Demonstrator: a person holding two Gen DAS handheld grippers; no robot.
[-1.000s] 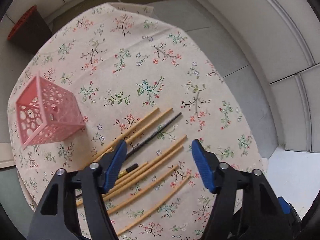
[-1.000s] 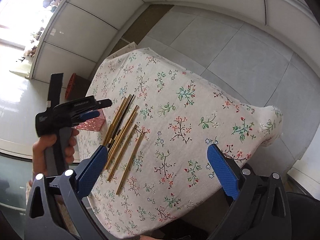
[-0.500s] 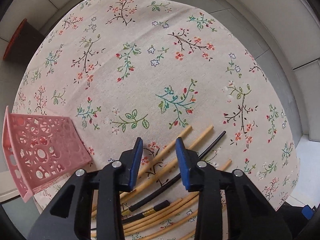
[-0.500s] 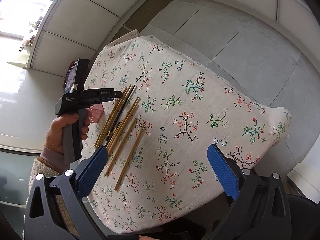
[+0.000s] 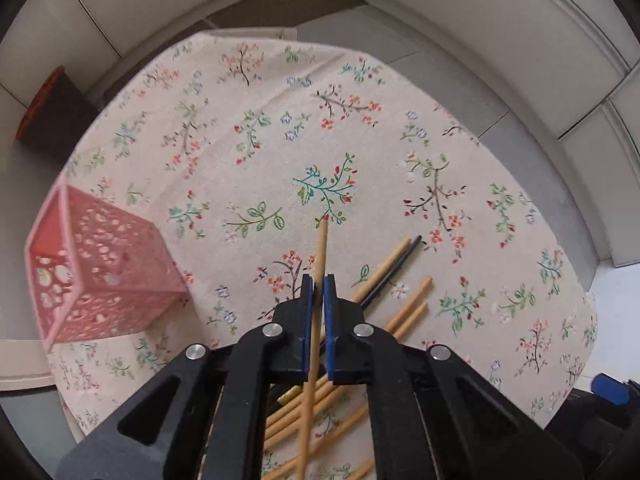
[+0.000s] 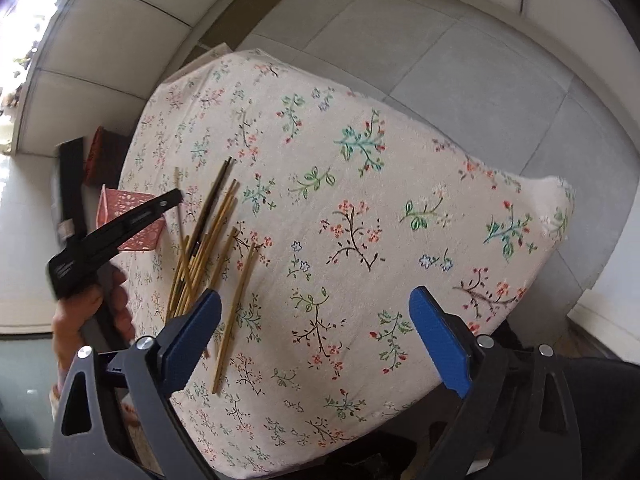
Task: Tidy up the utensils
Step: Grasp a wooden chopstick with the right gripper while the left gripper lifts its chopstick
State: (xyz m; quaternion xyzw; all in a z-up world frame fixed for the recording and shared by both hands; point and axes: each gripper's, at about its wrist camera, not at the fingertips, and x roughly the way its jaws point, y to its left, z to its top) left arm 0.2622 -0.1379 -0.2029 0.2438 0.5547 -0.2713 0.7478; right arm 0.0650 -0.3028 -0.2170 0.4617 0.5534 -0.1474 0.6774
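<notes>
Bamboo chopstick pinched in the left gripper, pink basket off to its left.

The bamboo chopstick [image 5: 320,264] runs lengthwise between the left gripper [image 5: 319,292] pads, which are clamped onto it; its tip pointing ahead over the floral tablecloth [image 5: 360,152], its rear end trailing back over the loose pile of chopsticks [image 5: 404,308] just beside and under the gripper. The pink perforated basket [image 5: 100,276] stands near, to the left of the tip, its open mouth tilted in this view, so the stick likely has to swing left and stand tip-down to drop in. The right gripper [image 6: 316,336] is well apart from the basket, its jaws wide but closing slightly, nothing between them; the left hand [image 6: 92,312] is plainly the nearer one.
</notes>
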